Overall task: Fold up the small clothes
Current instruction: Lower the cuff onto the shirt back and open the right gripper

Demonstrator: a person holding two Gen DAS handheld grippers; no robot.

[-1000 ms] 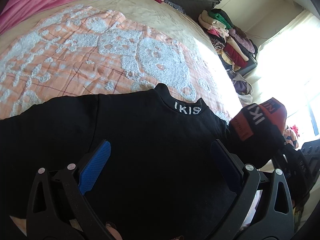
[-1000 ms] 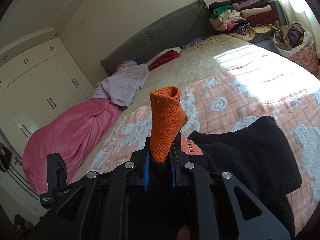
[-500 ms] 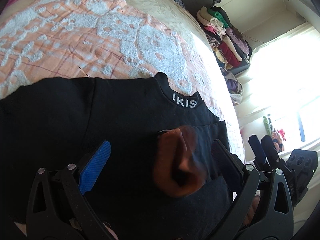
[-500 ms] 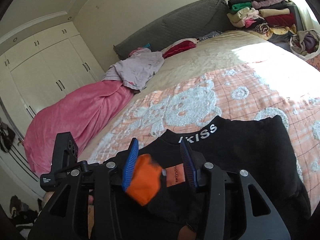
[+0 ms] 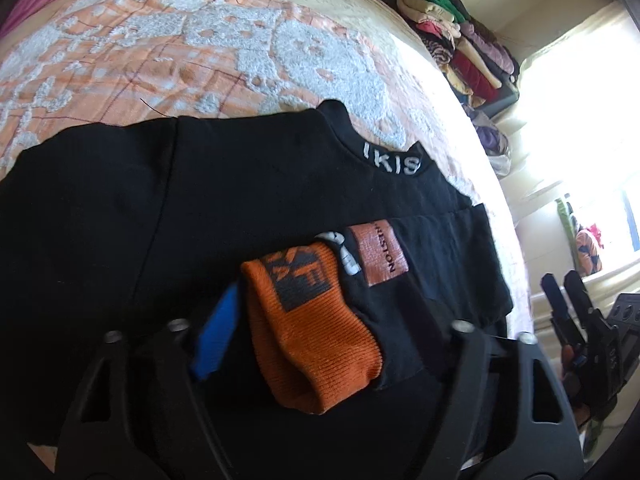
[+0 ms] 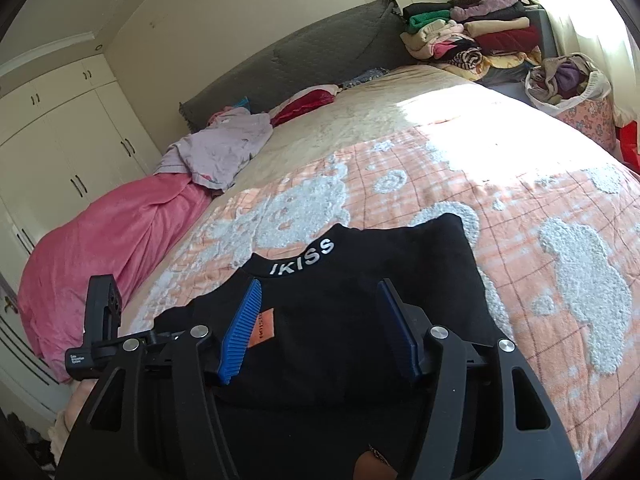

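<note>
A small black sweatshirt (image 5: 224, 208) with white "IKISS" on the collar lies flat on the bed; it also shows in the right wrist view (image 6: 360, 288). Its right sleeve is folded across the chest, with the orange cuff (image 5: 312, 340) and an orange patch (image 5: 380, 254) lying on top. My left gripper (image 5: 320, 340) is open just above the shirt, and the cuff lies between its fingers. My right gripper (image 6: 320, 328) is open and empty over the shirt's middle; in the left wrist view it shows at the far right (image 5: 568, 304).
The shirt lies on an orange and white patterned blanket (image 6: 520, 208). A pink blanket (image 6: 100, 248) and a lilac garment (image 6: 224, 148) lie at the far left. Stacked folded clothes (image 6: 472, 36) and a full laundry basket (image 6: 568, 84) stand beyond the bed's far right.
My right gripper carried the sleeve by its orange cuff over the chest, opened, dropped it and drew back. The cuff now lies on the shirt between my left gripper's fingers.
</note>
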